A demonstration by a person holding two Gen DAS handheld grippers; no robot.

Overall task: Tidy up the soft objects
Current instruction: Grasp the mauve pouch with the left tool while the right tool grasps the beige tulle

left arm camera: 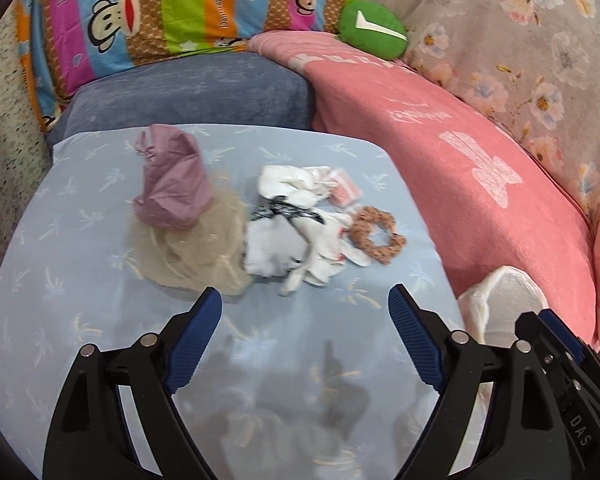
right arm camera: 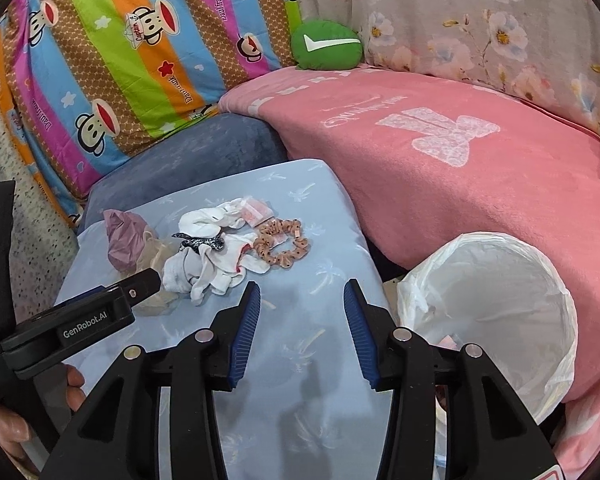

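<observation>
A light blue cushion (left arm camera: pixel 100 280) fills the frame's centre, a white-lined bin (right arm camera: pixel 500 300) at its lower right. A heap of soft objects lies mid-frame, above and clear of both tools: mauve cloth (left arm camera: pixel 172 184), white socks (left arm camera: pixel 284 248), orange scrunchie (left arm camera: pixel 376 234). The left tool (left arm camera: pixel 305 336) and right tool (right arm camera: pixel 300 328) are spread, holding nothing.

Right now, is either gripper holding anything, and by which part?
Nothing is held. The left gripper and right gripper are both open, hanging over the blue cushion, short of the pile of socks and the scrunchie.
</observation>
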